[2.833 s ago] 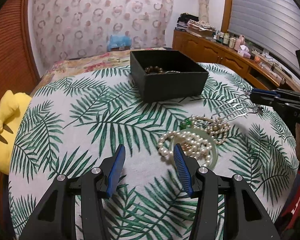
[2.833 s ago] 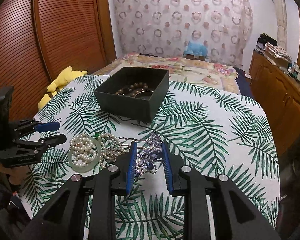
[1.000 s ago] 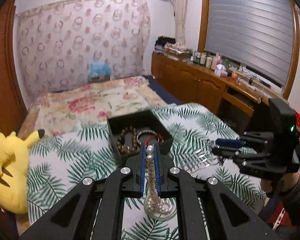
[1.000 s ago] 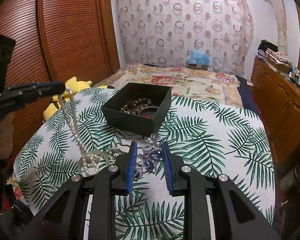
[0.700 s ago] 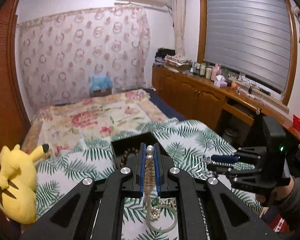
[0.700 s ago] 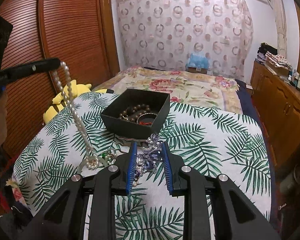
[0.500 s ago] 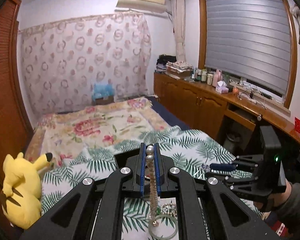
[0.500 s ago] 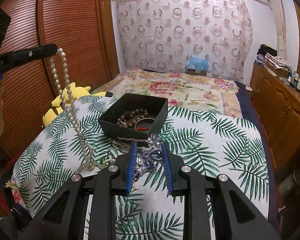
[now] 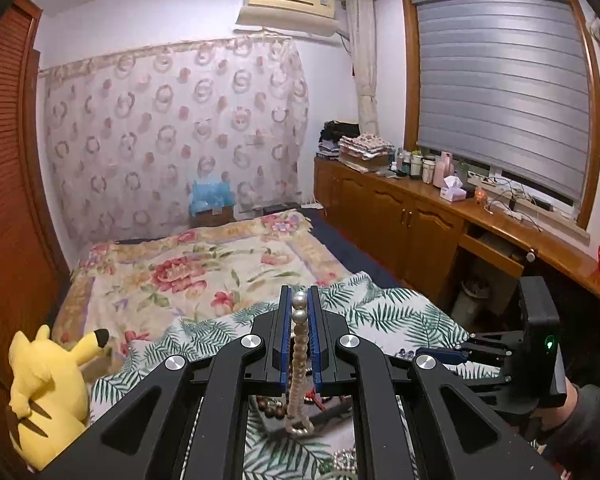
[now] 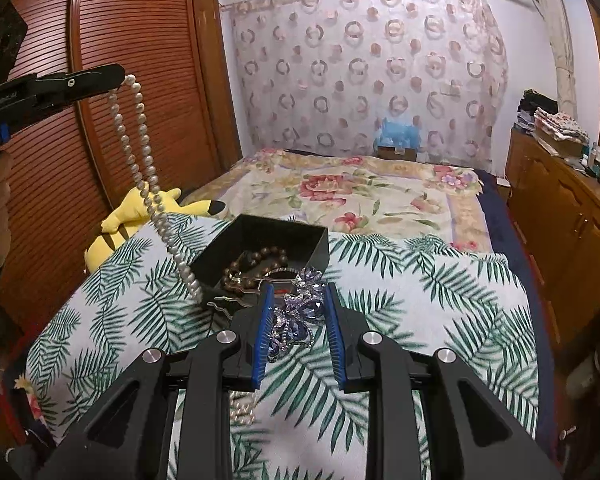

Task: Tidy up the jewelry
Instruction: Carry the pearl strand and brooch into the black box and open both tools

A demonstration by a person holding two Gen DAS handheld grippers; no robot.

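Observation:
My left gripper is shut on a long pearl necklace and holds it high, so the strand hangs down over the table; it also shows in the right wrist view, dangling from the left gripper beside the open black box. The box holds a brown bead bracelet. My right gripper is shut on a purple jewelled hair comb, held above the table near the box's front edge. The right gripper also shows at the right of the left wrist view.
The table has a palm-leaf cloth. A yellow plush toy lies at its left edge. More pearls lie on the cloth under my right gripper. A bed stands behind and wooden cabinets at right.
My left gripper shut on the pearl necklace and has lifted it high off the table. My right gripper, holding the hair comb, has moved toward the black box.

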